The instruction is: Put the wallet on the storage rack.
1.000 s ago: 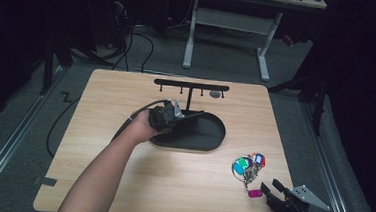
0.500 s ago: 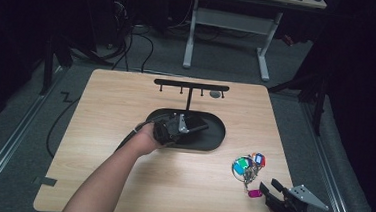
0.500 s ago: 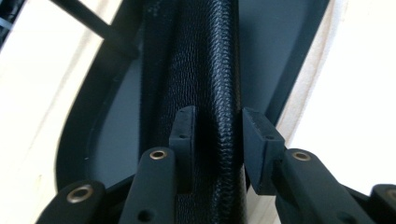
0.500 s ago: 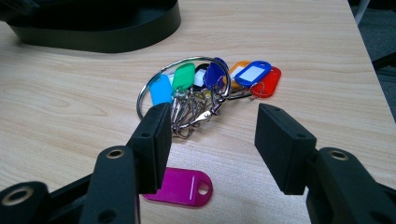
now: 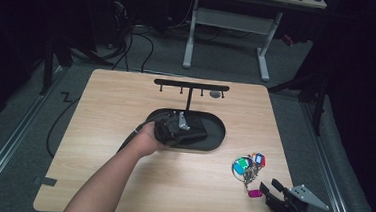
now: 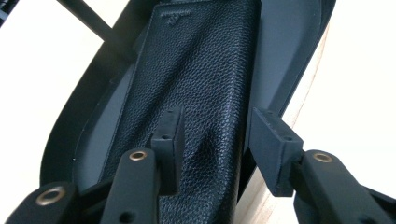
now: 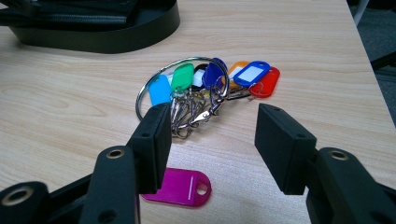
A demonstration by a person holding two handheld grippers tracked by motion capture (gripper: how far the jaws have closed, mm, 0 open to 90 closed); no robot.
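Note:
A black leather wallet [image 6: 201,84] lies flat in the black oval tray [image 6: 289,56] at mid-table. My left gripper [image 6: 217,116] is over its near end. One pad rests above the leather and the other stands off its edge. The jaws have just been opening and do not press on the wallet. In the high view the left gripper [image 5: 177,129] sits at the tray [image 5: 216,138] beside the wallet [image 5: 196,132]. My right gripper [image 7: 212,112] stands open just behind a ring of coloured key tags [image 7: 201,84], with a loose magenta tag [image 7: 182,186] under its left jaw. The right gripper [image 5: 269,187] is at the table's front right.
A black T-shaped hook rack [image 5: 191,85] rises from the tray's far side, with a small grey thing [image 5: 215,94] at one hook. The key tags [image 5: 247,166] lie right of the tray. The table's front edge is close behind the right gripper.
The left hand has come down and slightly nearer over the tray. The wallet now lies flat in the tray, and the jaws stand wider. The right gripper has stayed put.

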